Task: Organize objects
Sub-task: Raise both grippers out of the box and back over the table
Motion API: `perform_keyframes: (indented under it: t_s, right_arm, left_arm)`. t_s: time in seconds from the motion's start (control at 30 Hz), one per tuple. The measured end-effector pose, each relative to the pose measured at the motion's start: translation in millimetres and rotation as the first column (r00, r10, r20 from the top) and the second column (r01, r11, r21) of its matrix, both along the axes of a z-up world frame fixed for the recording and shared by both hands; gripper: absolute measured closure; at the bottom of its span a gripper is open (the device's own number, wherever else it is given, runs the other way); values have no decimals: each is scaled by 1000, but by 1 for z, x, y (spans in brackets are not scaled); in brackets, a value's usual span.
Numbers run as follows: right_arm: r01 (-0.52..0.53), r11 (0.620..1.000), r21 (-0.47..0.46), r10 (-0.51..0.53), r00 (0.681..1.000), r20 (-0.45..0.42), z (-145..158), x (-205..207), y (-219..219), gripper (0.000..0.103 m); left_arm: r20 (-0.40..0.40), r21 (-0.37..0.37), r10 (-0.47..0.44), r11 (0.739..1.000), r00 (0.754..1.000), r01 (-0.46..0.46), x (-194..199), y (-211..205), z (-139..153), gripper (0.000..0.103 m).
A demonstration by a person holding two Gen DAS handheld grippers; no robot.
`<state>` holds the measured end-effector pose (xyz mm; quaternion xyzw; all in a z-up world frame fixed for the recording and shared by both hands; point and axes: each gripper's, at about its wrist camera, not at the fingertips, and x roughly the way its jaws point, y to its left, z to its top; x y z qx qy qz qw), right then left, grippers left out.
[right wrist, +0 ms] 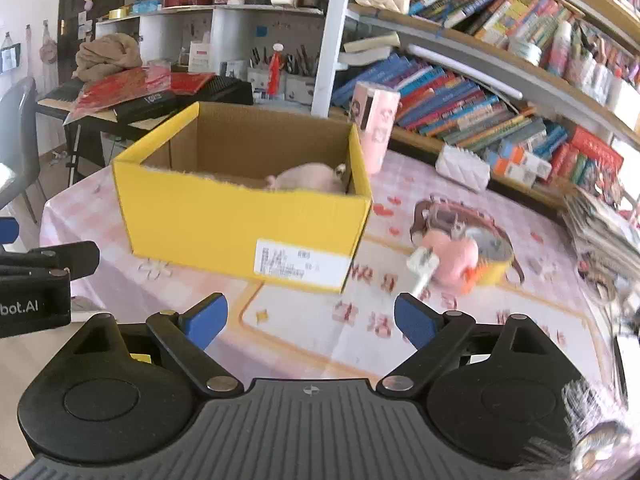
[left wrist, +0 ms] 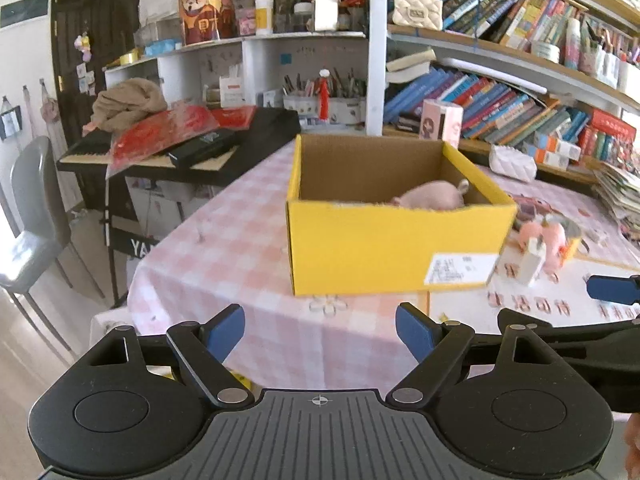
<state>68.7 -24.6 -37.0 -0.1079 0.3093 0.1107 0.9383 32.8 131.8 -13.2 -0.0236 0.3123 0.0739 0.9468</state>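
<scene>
A yellow cardboard box (left wrist: 392,248) stands open on the pink checked tablecloth; it also shows in the right wrist view (right wrist: 240,224). A pink plush toy (left wrist: 434,196) lies inside it at the right (right wrist: 308,178). Right of the box lie a white charger plug (right wrist: 422,266), a pink toy (right wrist: 456,256) and a yellow tape roll (right wrist: 494,256). My left gripper (left wrist: 320,330) is open and empty, short of the box. My right gripper (right wrist: 310,320) is open and empty, short of the box's right corner and the plug.
A keyboard (left wrist: 180,148) with red packets and a cloth stands left of the table. A chair (left wrist: 32,216) is far left. Bookshelves (left wrist: 520,80) run behind. A pink carton (right wrist: 374,120), a white quilted pouch (right wrist: 462,168) and a magazine stack (right wrist: 604,224) sit on the table.
</scene>
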Motion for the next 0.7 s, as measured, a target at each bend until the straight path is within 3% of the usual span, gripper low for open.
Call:
perform_keyframes:
  t_s: [0.43, 0.7]
  right_arm:
    - [113, 994, -6, -113, 992, -52, -14, -50, -31, 10]
    - [247, 969, 2, -246, 966, -81, -17, -64, -66, 10]
  left_arm:
    - [-43, -12, -119, 993, 992, 119, -28, -26, -13, 17]
    - [-54, -15, -228, 974, 972, 227, -28, -54, -16, 17]
